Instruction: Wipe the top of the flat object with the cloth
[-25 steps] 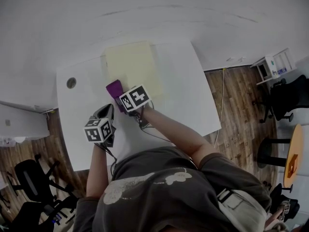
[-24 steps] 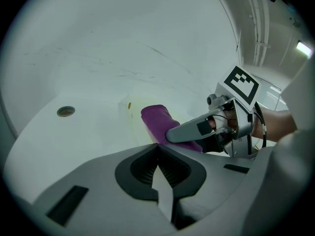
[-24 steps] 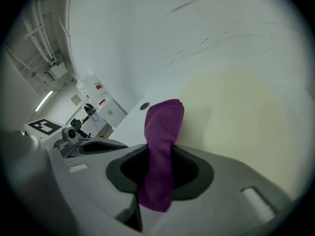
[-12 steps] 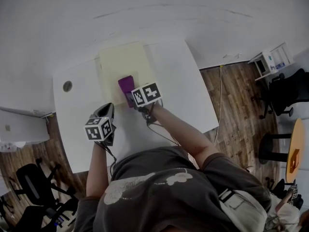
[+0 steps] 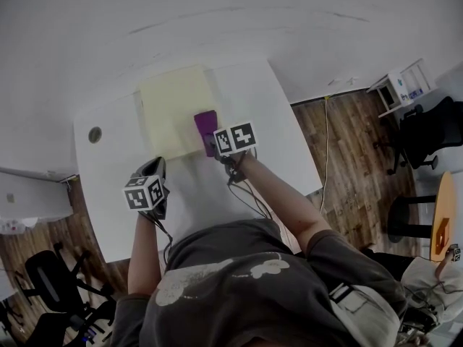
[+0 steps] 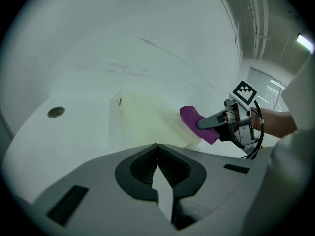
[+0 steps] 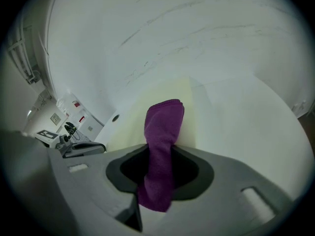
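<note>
A pale yellow flat board [image 5: 172,107] lies on the white table [image 5: 268,121]. A folded purple cloth [image 5: 206,124] rests at the board's near right corner, with my right gripper [image 5: 212,144] shut on it. In the right gripper view the cloth [image 7: 162,132] stands up between the jaws over the board [image 7: 170,95]. My left gripper [image 5: 155,168] hovers over the table, nearer me than the board's left part, with its jaws shut on nothing. The left gripper view shows the board [image 6: 147,122], the cloth [image 6: 196,123] and the right gripper [image 6: 209,123] to the right.
A round cable hole [image 5: 95,134] sits in the table to the left of the board. The table's right edge [image 5: 304,157] drops to a wood floor with a cable. Black chairs [image 5: 427,136] and a small white shelf [image 5: 401,89] stand at the right.
My right gripper has carried the cloth rightward along the board's near part, from its left side to its right corner. The left gripper has hardly moved.
</note>
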### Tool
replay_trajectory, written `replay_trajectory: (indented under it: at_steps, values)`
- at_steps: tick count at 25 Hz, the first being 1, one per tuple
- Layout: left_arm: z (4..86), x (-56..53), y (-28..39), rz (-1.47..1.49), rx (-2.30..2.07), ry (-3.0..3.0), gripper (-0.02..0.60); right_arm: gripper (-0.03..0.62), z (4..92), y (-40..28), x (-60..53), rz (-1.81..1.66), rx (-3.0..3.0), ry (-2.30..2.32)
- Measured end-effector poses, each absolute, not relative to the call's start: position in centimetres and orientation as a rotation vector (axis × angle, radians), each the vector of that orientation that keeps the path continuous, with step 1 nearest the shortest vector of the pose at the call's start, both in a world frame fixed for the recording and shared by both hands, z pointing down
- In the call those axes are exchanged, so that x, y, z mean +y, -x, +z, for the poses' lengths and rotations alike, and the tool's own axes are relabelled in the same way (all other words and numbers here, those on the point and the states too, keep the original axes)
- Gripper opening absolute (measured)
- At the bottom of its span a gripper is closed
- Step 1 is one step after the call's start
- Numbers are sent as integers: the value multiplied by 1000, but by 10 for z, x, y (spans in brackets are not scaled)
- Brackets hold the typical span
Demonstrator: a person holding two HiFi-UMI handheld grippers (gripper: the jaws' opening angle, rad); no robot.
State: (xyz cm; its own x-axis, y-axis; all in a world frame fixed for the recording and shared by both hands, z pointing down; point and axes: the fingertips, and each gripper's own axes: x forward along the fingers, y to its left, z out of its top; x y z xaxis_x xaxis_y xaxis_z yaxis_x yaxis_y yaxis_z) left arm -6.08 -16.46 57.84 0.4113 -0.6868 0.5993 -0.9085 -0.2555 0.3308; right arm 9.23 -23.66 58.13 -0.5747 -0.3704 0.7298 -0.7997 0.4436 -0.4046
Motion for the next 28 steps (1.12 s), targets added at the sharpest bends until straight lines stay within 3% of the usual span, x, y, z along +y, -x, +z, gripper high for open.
replay_trajectory:
  at_steps: [13, 28]
  values:
    - [579, -160, 61, 450, -1435, -1968, -5, 117, 580, -160, -245, 1080, -2138, -1063]
    - [563, -145, 52, 382, -1595, -1871, -5, 117, 565, -166, -262, 1100, -2299, -932]
